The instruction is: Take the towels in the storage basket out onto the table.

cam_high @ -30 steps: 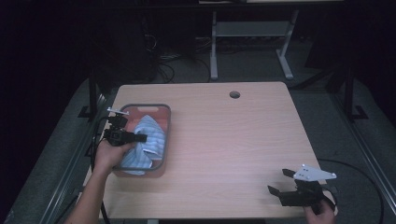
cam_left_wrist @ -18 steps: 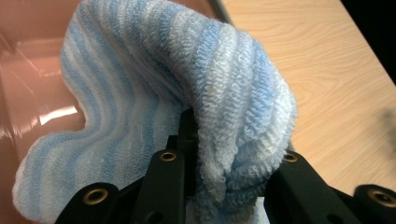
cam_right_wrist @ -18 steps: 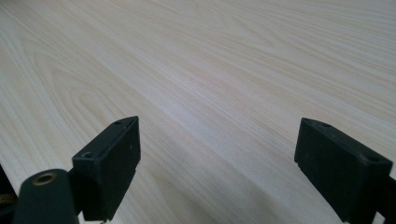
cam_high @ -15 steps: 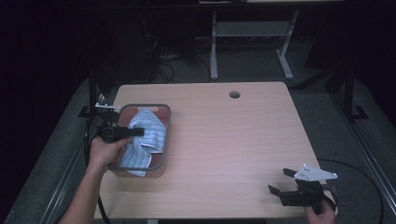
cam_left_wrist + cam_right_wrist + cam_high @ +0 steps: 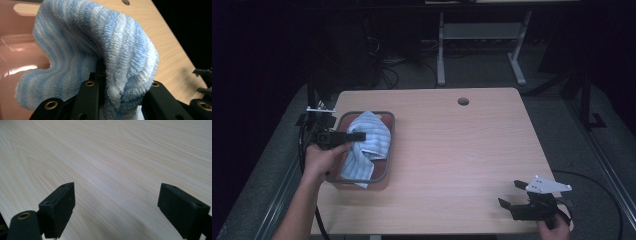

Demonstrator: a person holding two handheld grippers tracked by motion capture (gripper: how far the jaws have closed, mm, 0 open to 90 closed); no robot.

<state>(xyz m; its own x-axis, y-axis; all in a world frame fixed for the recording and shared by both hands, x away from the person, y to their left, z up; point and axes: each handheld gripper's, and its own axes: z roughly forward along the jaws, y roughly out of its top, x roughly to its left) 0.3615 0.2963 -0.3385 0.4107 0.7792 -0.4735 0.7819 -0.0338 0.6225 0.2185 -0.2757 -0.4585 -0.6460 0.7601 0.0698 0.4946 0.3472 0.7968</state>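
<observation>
— What am I holding right now?

— I'm clamping the left tongs [image 5: 358, 135] on a fold of the towel [image 5: 371, 145], at the left of the high view. The towel is draping inside the tub [image 5: 388, 165], one end hanging over the tub's near rim.

— And the right tongs [image 5: 511, 196]?

— I'm keeping them wide apart, gripping nothing, low at the lower right over bare bench [image 5: 452, 150].

— What am I risking?

— My grip is sitting on one bunched fold, so the towel may be slipping free as I lift, or its trailing end may be snagging the rim and tipping the tub. The tub is sitting near the bench's left edge; open room is lying to the right.
</observation>
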